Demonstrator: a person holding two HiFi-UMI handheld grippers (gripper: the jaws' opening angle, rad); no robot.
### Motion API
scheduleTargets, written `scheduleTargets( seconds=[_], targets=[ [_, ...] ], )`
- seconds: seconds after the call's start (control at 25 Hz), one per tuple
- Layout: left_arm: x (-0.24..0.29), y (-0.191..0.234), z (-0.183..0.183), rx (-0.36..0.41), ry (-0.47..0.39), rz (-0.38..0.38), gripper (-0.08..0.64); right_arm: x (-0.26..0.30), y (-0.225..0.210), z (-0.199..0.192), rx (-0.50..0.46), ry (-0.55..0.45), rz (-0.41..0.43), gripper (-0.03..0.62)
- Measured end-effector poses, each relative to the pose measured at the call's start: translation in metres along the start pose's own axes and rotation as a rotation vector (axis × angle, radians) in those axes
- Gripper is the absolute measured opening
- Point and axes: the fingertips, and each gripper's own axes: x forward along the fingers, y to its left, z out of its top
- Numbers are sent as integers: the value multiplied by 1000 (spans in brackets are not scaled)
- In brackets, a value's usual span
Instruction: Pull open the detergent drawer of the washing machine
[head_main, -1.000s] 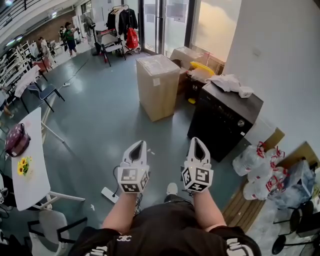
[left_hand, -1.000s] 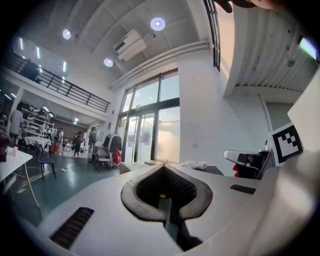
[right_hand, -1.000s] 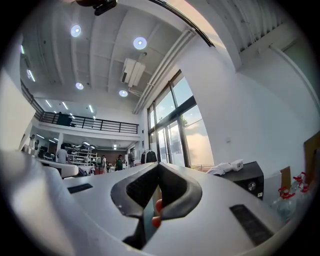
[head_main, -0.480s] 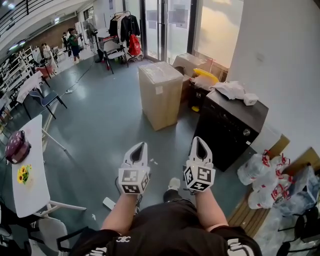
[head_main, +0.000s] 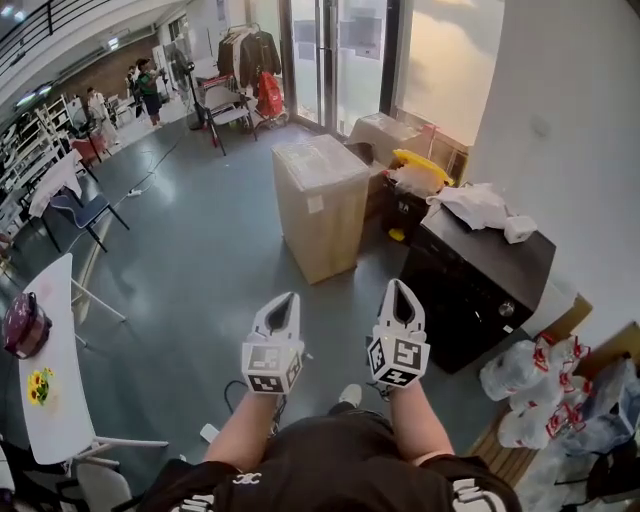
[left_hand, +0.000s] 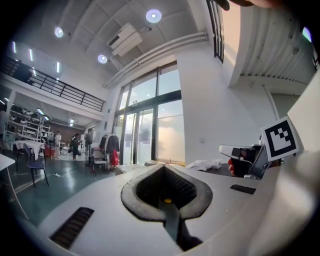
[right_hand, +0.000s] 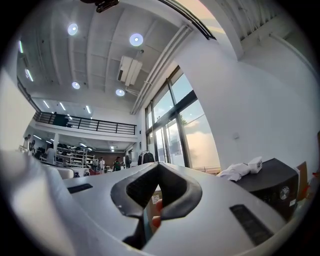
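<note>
A black washing machine (head_main: 478, 292) stands against the white wall at the right, with a round knob (head_main: 507, 309) on its front and white cloths (head_main: 482, 206) on top. Its detergent drawer is too small to make out. Both grippers are held side by side in front of me, apart from the machine. My left gripper (head_main: 281, 304) is shut on nothing, its tips (left_hand: 163, 168) meeting. My right gripper (head_main: 399, 289) is shut and empty as well, and the machine (right_hand: 272, 185) shows at the right of the right gripper view.
A tall cardboard box (head_main: 320, 205) stands on the grey floor left of the machine, with boxes and a yellow item (head_main: 420, 160) behind. Plastic bags (head_main: 530, 380) lie at the right. A white table (head_main: 48, 350) and chair (head_main: 82, 205) are at the left.
I have moved across the floor, so the washing machine and box sit nearer and farther right in view. Both grippers stay shut, side by side, and have shifted slightly lower in the picture.
</note>
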Motion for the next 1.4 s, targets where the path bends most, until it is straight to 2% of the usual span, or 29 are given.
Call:
scheduleTargets(
  seconds=[0.28, 0.4, 0.56, 0.88, 1.12, 1.4],
  targets=[
    [146, -4, 11, -15, 20, -69, -3, 109, -69, -6, -5, 12, -59, 0],
    [204, -17, 14, -37, 14, -124, -3, 143, -105, -10, -22, 16, -96, 0],
    [267, -42, 19, -25, 7, -195, -3, 173, -152, -12, -31, 15, -159, 0],
    [344, -97, 19, -3, 8, -330, -3, 197, -213, -18, -68, 36, -213, 0],
    [387, -133, 16, 0, -2, -447, -3, 199, -254, -20, -93, 29, -319, 0],
    [430, -149, 28, -16, -3, -568, -3, 213, -274, -6, -141, 16, -432, 0]
  ],
)
